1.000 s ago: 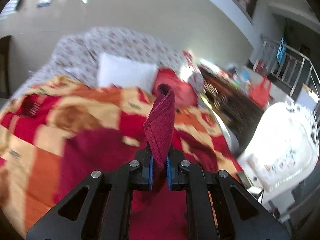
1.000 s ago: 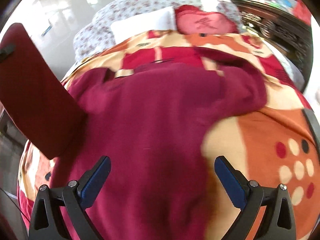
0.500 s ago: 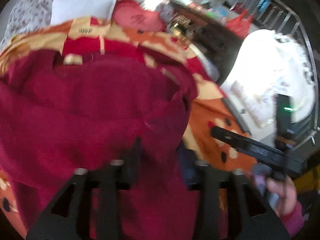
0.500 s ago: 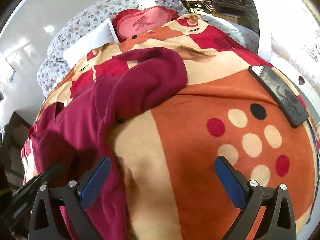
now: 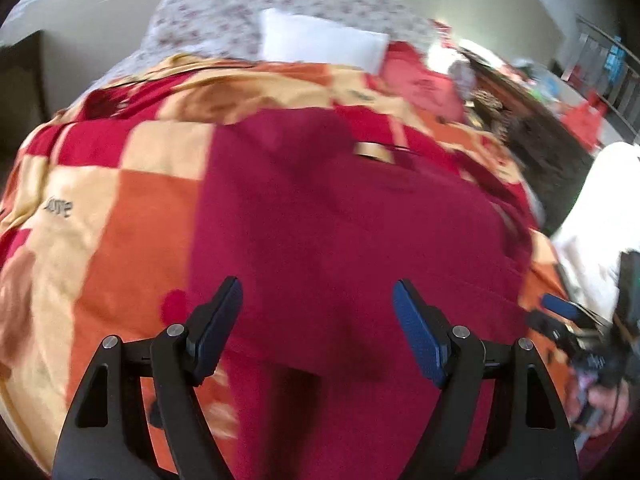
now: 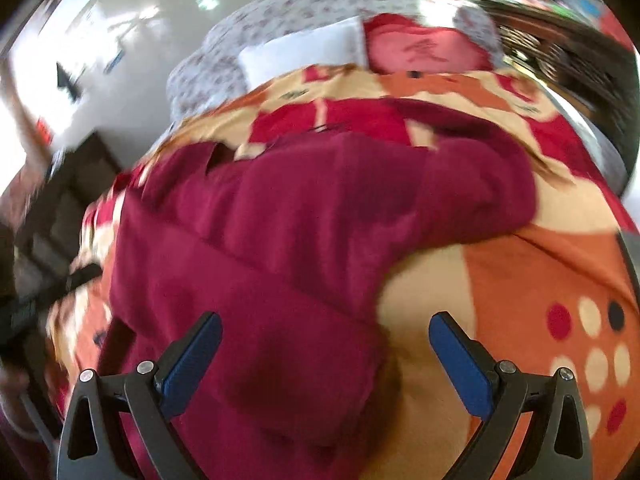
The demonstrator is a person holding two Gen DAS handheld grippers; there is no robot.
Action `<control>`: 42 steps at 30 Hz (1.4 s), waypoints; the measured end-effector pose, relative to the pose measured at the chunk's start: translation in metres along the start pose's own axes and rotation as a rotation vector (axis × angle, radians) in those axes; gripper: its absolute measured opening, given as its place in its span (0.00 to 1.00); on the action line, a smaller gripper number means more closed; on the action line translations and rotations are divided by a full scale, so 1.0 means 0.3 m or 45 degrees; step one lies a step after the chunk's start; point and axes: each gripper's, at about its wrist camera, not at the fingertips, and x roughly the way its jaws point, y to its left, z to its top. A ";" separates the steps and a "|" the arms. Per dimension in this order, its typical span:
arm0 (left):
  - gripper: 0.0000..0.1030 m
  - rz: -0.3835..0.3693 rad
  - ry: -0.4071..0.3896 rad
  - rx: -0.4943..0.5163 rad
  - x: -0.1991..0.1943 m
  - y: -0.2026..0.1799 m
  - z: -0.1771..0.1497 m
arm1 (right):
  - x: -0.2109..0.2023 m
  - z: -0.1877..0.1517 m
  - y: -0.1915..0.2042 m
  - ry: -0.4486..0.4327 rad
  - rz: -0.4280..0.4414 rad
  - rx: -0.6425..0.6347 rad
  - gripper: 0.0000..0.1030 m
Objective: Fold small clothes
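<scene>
Left gripper [image 5: 318, 322] is wide, holds nothing; right gripper [image 6: 326, 354] also wide and empty. Maroon garment [image 6: 304, 248] lies half-folded on the patterned blanket [image 5: 132, 216]. Probably between folds; next needs a grip on an edge, w/ care.
</scene>
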 end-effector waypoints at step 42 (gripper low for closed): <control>0.76 0.116 -0.068 -0.134 0.091 0.115 0.086 | 0.235 0.056 0.080 0.239 0.200 -0.556 0.20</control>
